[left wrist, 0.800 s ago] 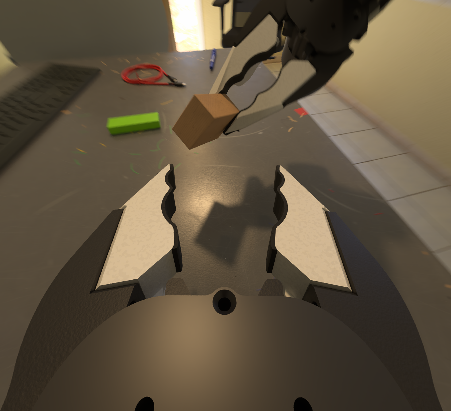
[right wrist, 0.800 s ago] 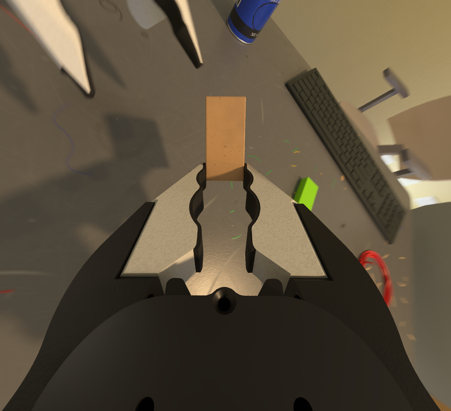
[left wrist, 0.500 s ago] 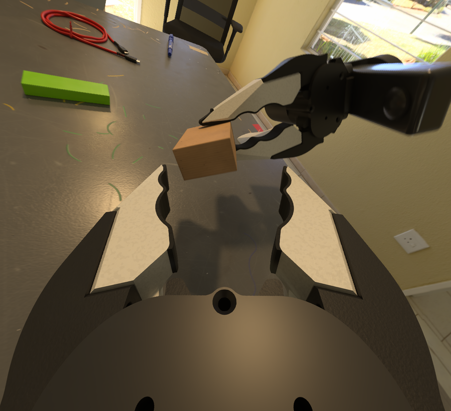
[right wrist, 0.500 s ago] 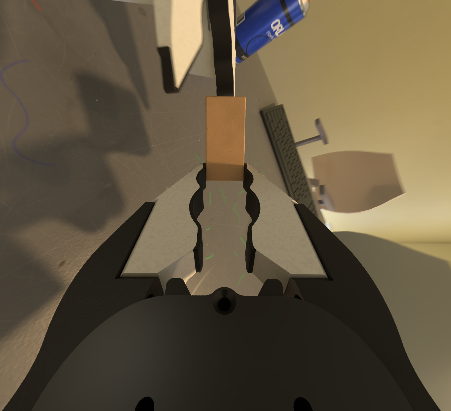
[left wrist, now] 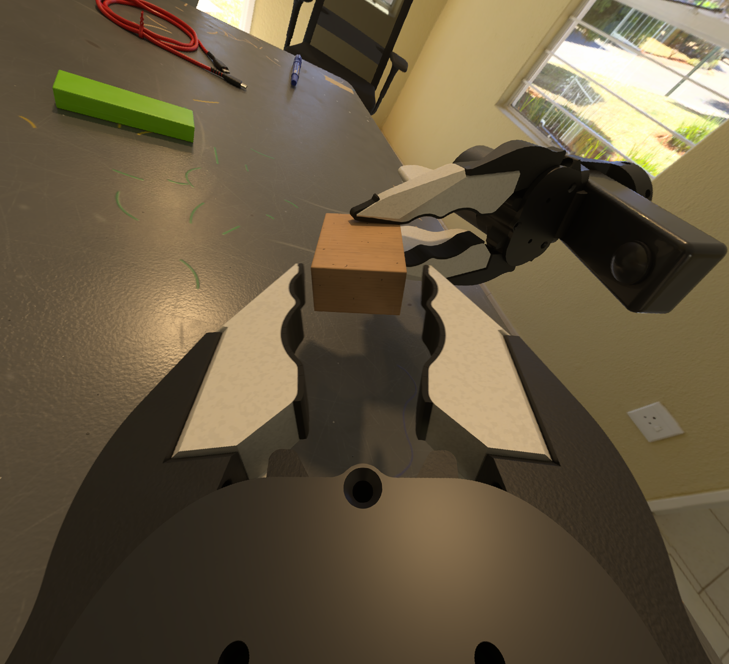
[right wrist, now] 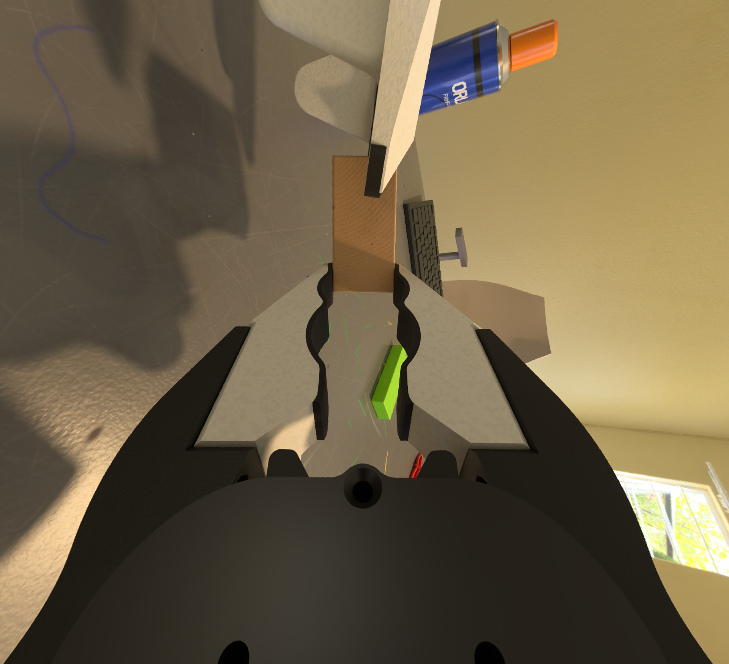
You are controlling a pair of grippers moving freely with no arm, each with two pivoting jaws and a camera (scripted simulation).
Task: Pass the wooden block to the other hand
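The wooden block (left wrist: 358, 270) hangs above the dark table (left wrist: 98, 290). My right gripper (right wrist: 363, 273) is shut on its near end (right wrist: 363, 235). In the left wrist view the right gripper (left wrist: 380, 229) comes in from the right, one finger on top of the block and one below it. My left gripper (left wrist: 361, 274) is open. Its two fingertips straddle the block's other end, with a small gap on each side. In the right wrist view a left finger (right wrist: 402, 93) overlaps the block's far end.
A green block (left wrist: 122, 104), a coiled red cable (left wrist: 154, 22) and a blue pen (left wrist: 295, 71) lie farther back on the table. A blue spray can (right wrist: 473, 69) and a keyboard (right wrist: 424, 246) are beyond. The table edge runs just right of the grippers.
My left gripper has closed in on the block, which now sits between its open fingertips. The right gripper still holds the block.
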